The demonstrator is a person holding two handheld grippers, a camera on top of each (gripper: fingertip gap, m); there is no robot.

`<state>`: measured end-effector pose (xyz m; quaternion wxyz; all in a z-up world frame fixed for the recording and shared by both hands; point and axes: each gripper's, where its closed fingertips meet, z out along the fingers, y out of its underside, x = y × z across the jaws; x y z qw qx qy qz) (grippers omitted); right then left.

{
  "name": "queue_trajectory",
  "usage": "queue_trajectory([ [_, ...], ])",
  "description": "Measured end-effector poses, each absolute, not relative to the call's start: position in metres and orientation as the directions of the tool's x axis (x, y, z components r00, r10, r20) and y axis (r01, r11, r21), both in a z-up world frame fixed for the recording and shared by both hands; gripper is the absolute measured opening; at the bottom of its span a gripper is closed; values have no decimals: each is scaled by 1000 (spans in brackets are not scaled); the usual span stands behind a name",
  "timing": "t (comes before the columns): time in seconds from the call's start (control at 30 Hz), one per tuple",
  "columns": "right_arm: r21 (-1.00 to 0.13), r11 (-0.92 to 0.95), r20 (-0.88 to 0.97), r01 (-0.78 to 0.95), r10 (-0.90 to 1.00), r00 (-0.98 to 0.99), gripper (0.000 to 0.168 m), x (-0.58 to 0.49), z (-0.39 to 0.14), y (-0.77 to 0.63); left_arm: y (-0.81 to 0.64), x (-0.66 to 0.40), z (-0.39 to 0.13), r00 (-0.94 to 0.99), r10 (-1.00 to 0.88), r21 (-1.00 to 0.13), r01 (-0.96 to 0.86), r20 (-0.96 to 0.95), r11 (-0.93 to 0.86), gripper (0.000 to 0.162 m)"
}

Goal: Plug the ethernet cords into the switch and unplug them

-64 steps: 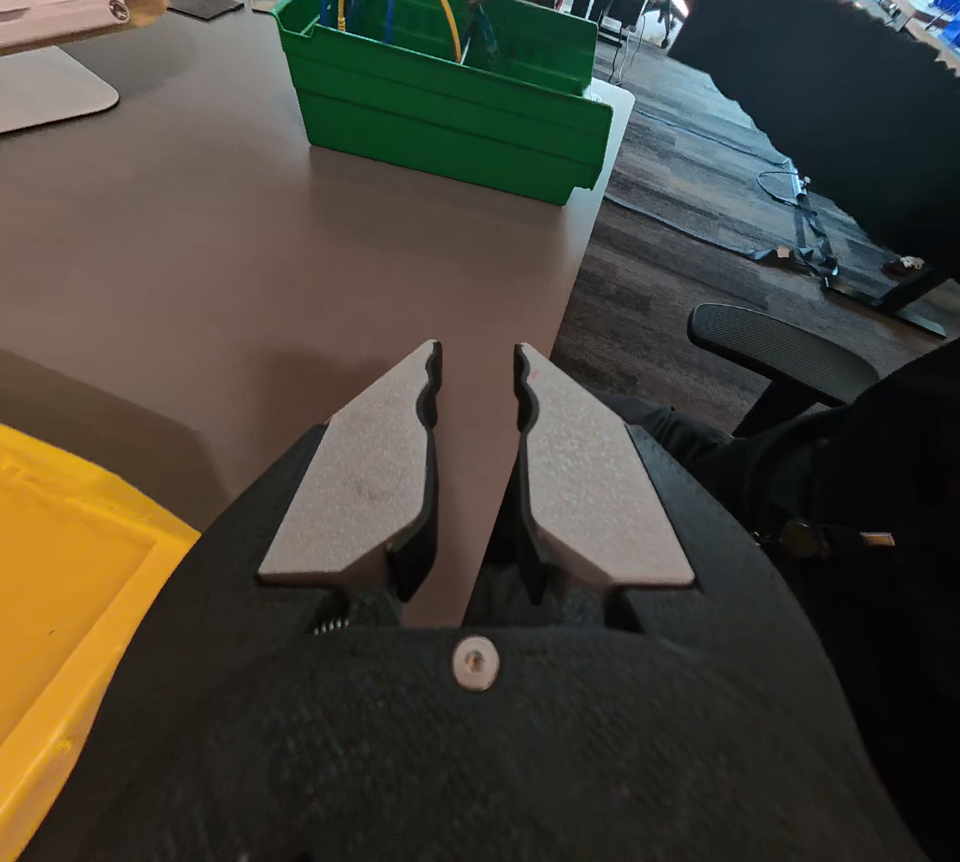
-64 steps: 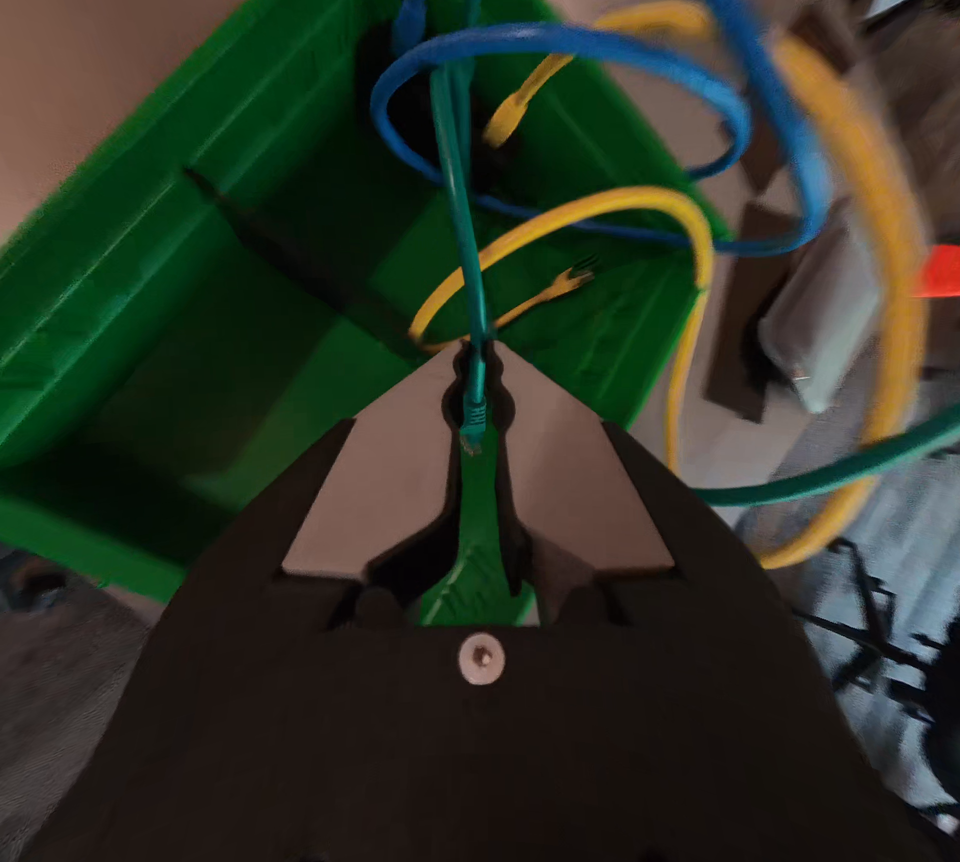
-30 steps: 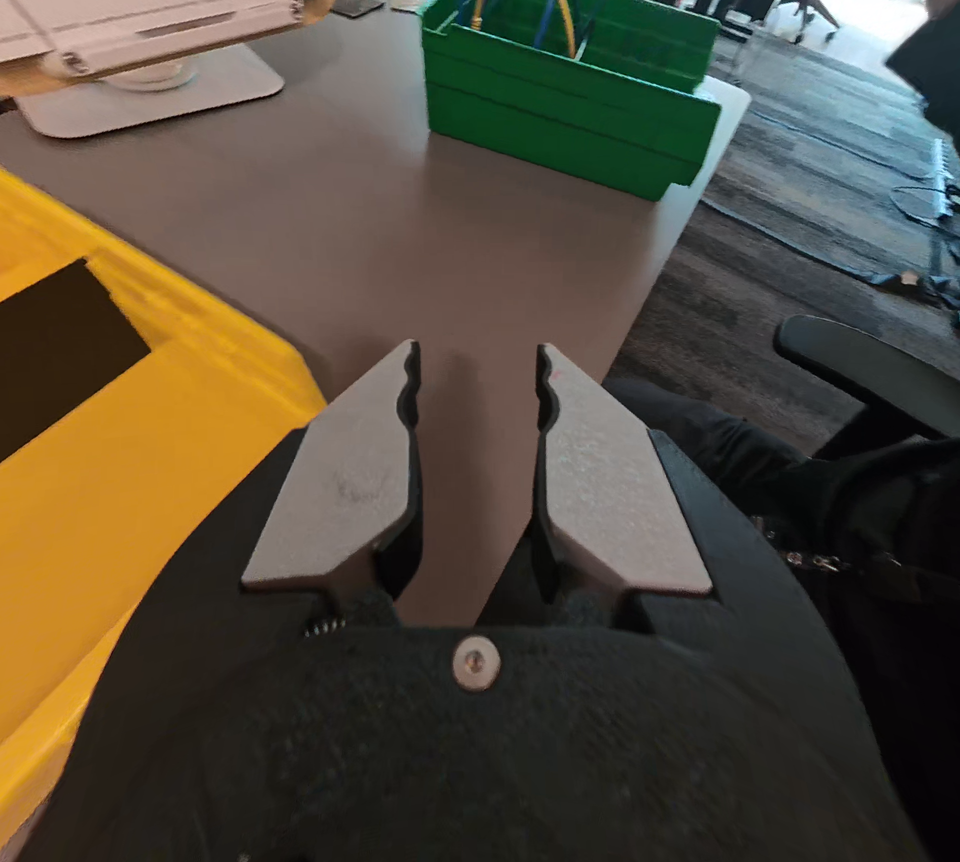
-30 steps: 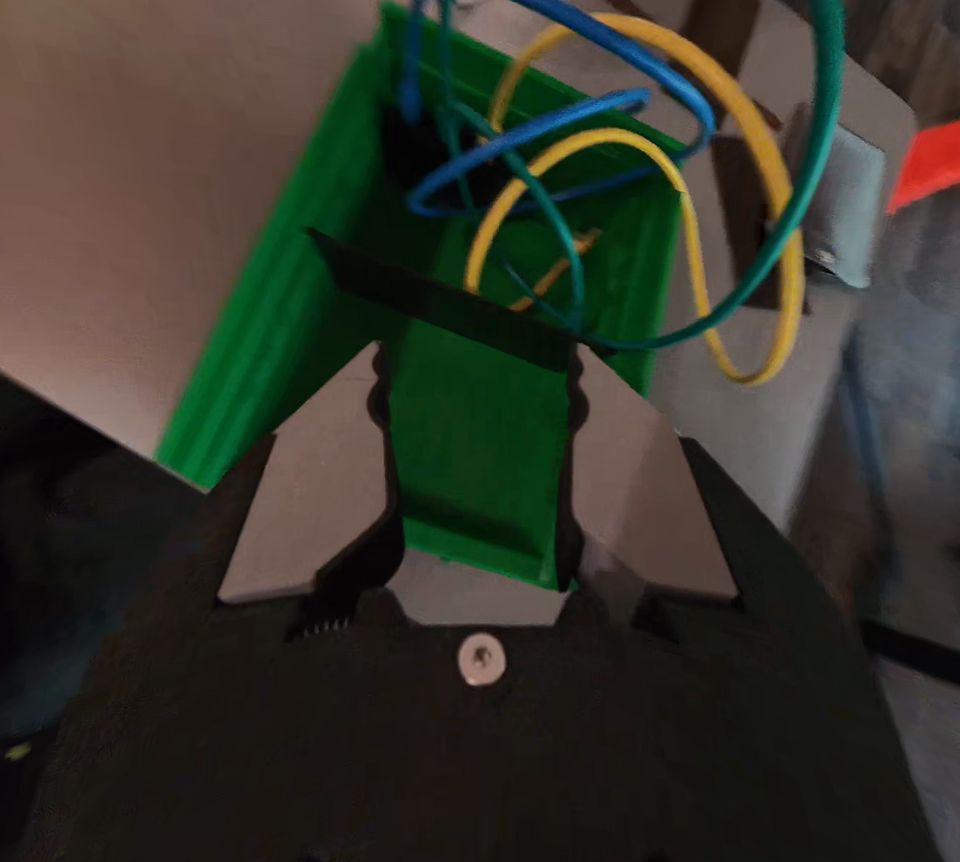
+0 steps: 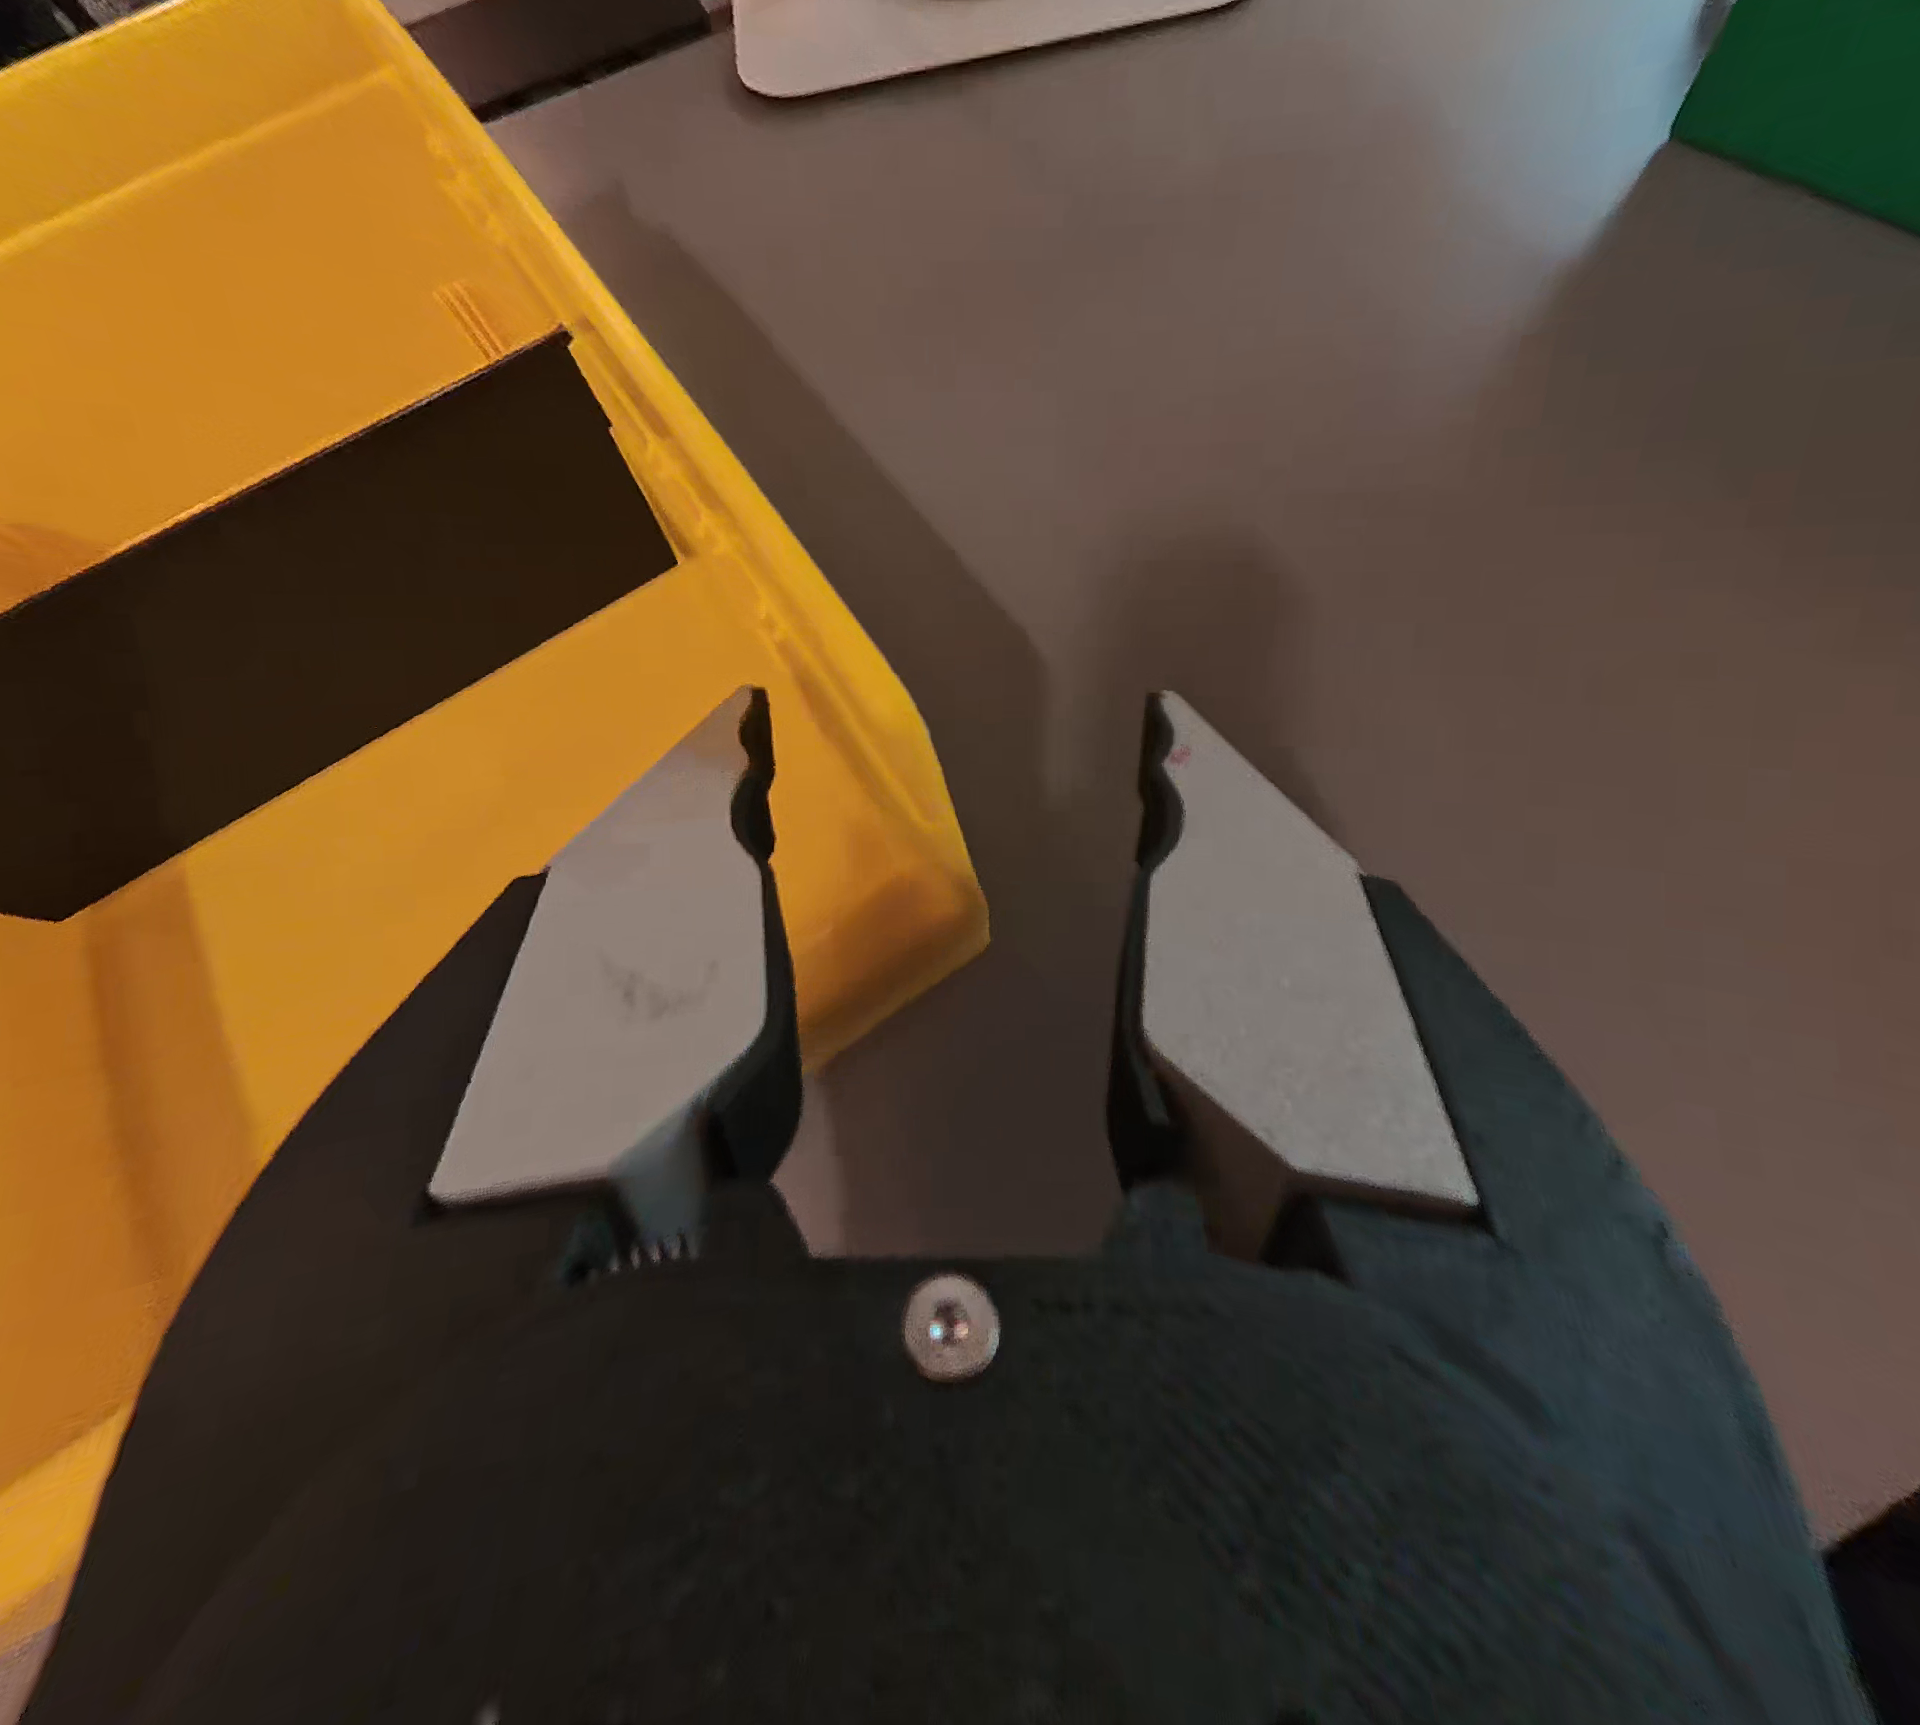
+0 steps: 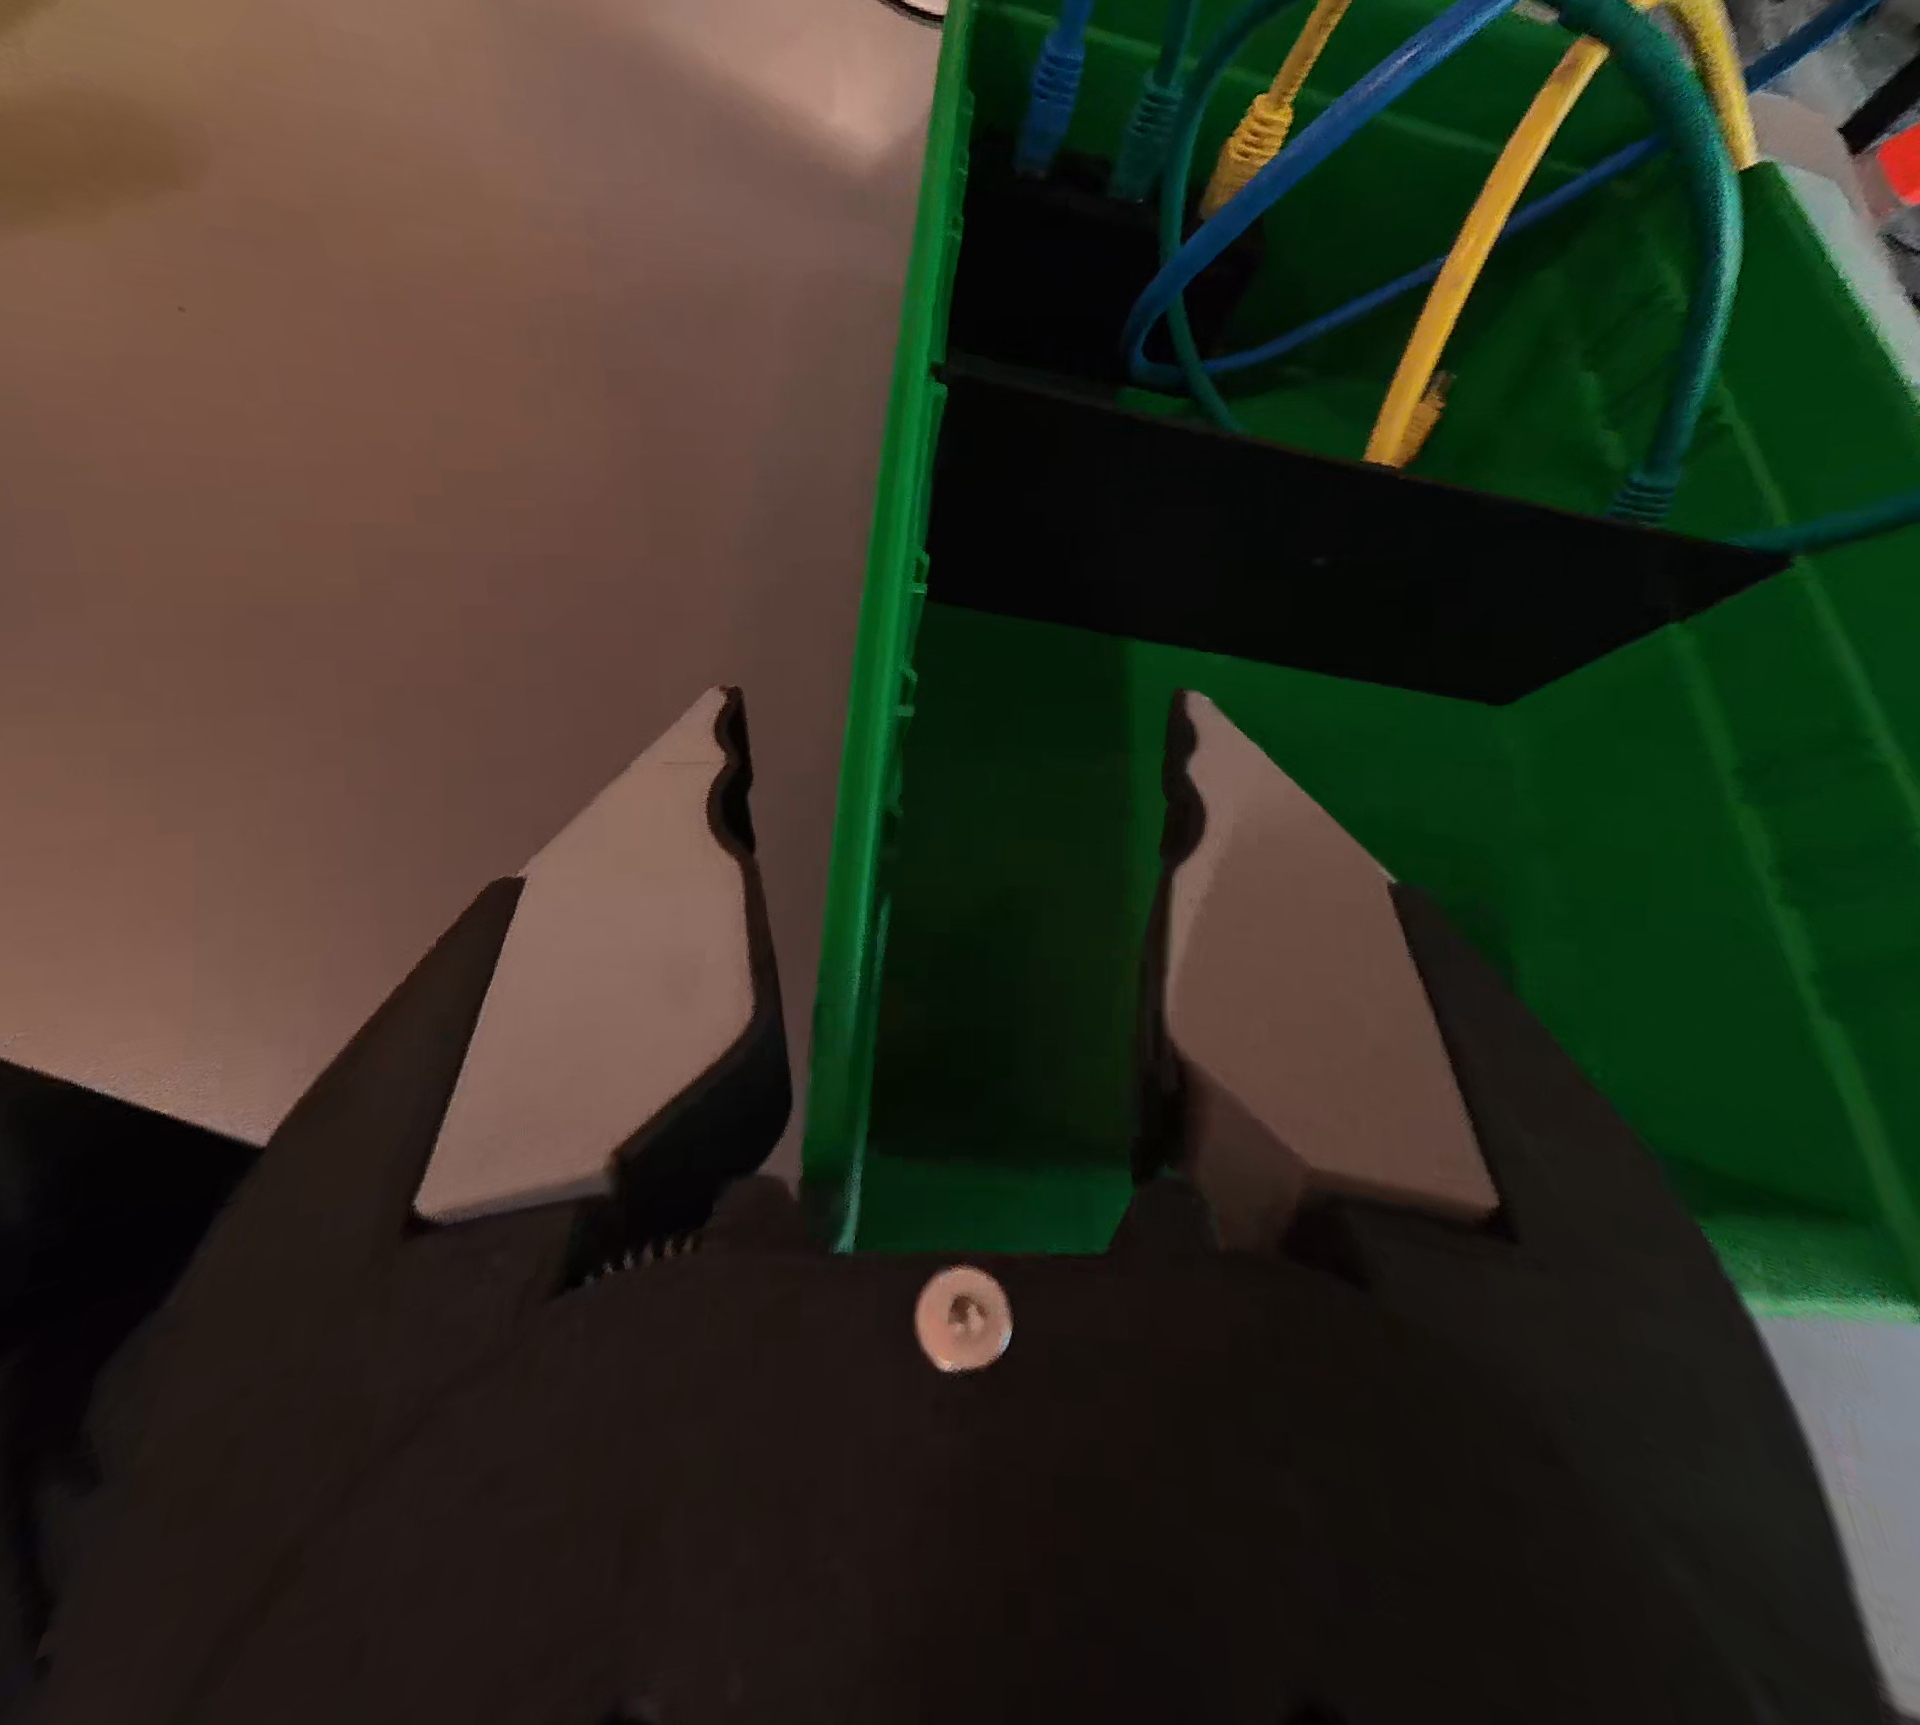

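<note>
In the right wrist view a green bin holds a black switch in its far compartment. A blue cord, a green cord and a yellow cord are plugged into it. Loose yellow and green plug ends hang in the bin behind a black divider. My right gripper is open and empty, straddling the bin's left wall. My left gripper is open and empty above the table by a yellow bin.
The yellow bin has a black divider. A white stand base holding a board sits at the back of the grey table. The green bin's corner shows at the far right of the left wrist view.
My right gripper let go of the green plug, opened wide and pulled back to the bin's near end. My left gripper opened wider and swung left toward the yellow bin.
</note>
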<state>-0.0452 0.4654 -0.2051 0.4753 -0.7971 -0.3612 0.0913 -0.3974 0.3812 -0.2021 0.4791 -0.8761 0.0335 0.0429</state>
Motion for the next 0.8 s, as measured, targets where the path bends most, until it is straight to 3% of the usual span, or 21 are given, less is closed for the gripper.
queue_trajectory([
  [0.03, -824, -292, 184, 486, 673, 717, 71, -47, -208, 464, 383, -401, -201, 993, -3, -844, -105, -122, -526, 61],
  [0.1, -808, -302, 191, 506, 678, 710, 62, -46, -217, 466, 388, -413, -201, 987, 25, -841, -122, -159, -528, 45],
  [0.13, -800, -297, 190, 521, 699, 690, 47, -48, -220, 463, 389, -416, -202, 983, 12, -825, -149, -186, -545, 32],
  [0.2, -780, -286, 192, 557, 737, 648, 11, -52, -227, 456, 388, -419, -203, 973, -6, -801, -193, -230, -567, 25],
  [0.33, -753, -213, 304, 623, 727, 615, 7, -43, -228, 452, 363, -451, -199, 907, 28, -725, -317, -420, -612, 5],
  [0.43, -760, -215, 274, 613, 750, 603, 4, -38, -227, 448, 342, -454, -203, 964, -51, -781, -242, -261, -576, 2],
  [0.5, -751, -247, 244, 613, 758, 605, 17, -36, -230, 449, 337, -453, -203, 990, -82, -821, -138, -112, -554, 0],
  [0.53, -737, -267, 232, 620, 762, 604, 29, -37, -233, 450, 339, -455, -204, 994, -77, -832, -104, -74, -544, 1],
  [0.67, -709, -269, 226, 651, 788, 573, 11, -44, -237, 447, 345, -473, -220, 984, -9, -817, -152, -176, -556, 32],
  [0.7, -699, -258, 254, 667, 782, 569, 9, -43, -237, 448, 345, -464, -218, 973, -68, -816, -222, -221, -534, 2],
  [0.8, -693, -255, 270, 674, 775, 571, 9, -45, -237, 448, 345, -462, -217, 964, -77, -812, -256, -254, -525, 1],
])
